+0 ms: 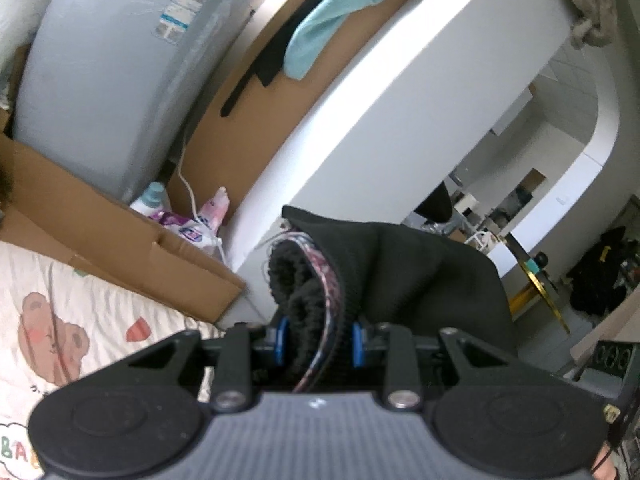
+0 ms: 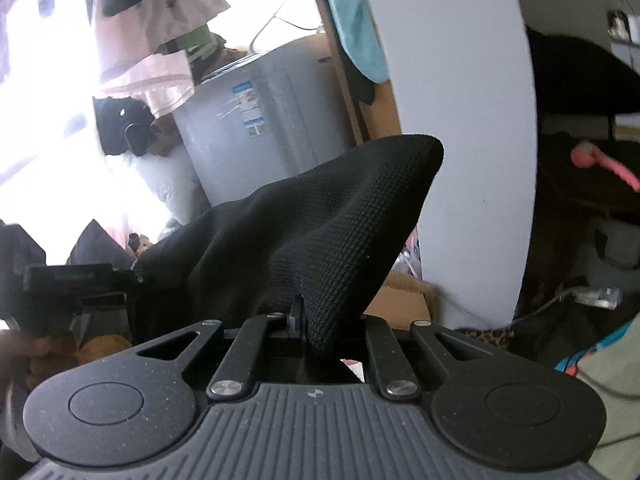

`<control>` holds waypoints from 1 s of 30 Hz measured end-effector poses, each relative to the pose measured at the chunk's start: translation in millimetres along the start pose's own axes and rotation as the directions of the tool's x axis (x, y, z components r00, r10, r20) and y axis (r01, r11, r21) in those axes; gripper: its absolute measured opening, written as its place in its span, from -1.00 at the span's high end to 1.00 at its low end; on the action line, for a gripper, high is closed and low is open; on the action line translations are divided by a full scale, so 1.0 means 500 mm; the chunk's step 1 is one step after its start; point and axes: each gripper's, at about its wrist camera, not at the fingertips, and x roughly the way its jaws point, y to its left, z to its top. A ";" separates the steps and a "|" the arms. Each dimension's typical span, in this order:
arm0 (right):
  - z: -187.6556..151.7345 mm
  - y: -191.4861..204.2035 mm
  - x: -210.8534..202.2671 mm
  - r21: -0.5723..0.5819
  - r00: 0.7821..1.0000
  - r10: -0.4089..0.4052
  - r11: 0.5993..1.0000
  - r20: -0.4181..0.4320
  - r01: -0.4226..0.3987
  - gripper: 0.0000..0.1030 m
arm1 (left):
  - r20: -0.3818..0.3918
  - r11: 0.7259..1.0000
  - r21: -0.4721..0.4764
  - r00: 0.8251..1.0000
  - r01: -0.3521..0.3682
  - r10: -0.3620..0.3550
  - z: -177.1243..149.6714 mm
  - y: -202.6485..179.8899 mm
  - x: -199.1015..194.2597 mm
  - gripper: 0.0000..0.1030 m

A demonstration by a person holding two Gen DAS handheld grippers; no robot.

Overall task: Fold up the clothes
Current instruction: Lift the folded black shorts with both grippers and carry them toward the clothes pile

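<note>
A black knit garment [image 1: 400, 272] with a thick ribbed edge and a pink-patterned lining is held up in the air. My left gripper [image 1: 318, 340] is shut on its rolled edge, the blue fingers [image 1: 282, 340] pressing on both sides. In the right wrist view the same black garment [image 2: 320, 216] drapes over my right gripper [image 2: 306, 320], which is shut on a fold of it. The fabric hides most of the right fingertips. The left gripper's body [image 2: 76, 280] shows at the left of the right wrist view.
A bed sheet with bear prints [image 1: 60, 320] lies low left. Cardboard boxes [image 1: 120, 232], a grey appliance [image 1: 112, 80], bottles [image 1: 192, 220] and a white wall [image 1: 380, 100] stand ahead. A teal cloth [image 1: 332, 16] hangs above. Clothes [image 2: 152, 20] hang by the bright window.
</note>
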 end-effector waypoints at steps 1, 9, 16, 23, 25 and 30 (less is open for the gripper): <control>-0.006 -0.009 0.003 0.007 1.000 -0.003 1.000 -0.002 0.003 0.85 | -0.007 1.000 0.022 1.000 -0.001 0.001 -0.005 -0.001 0.012 0.38; -0.068 -0.088 0.060 0.019 0.997 -0.070 0.997 -0.020 0.070 0.85 | -0.043 0.998 0.056 0.999 0.026 -0.023 -0.058 0.023 0.123 0.38; -0.121 -0.158 0.112 0.063 0.993 -0.110 0.992 -0.031 0.112 0.85 | -0.084 0.994 0.092 0.995 0.065 -0.057 -0.098 0.054 0.213 0.38; -0.173 -0.225 0.162 0.073 0.985 -0.164 0.983 -0.049 0.168 0.85 | -0.114 0.991 0.091 0.990 0.099 -0.088 -0.163 0.084 0.294 0.38; -0.188 -0.243 0.176 0.069 0.982 -0.183 0.980 -0.055 0.186 0.85 | -0.122 0.990 0.086 0.988 0.109 -0.098 -0.183 0.096 0.318 0.38; -0.237 -0.286 0.207 0.061 0.970 -0.233 0.970 -0.068 0.237 0.85 | -0.136 0.992 0.030 0.983 0.125 -0.120 -0.242 0.126 0.381 0.38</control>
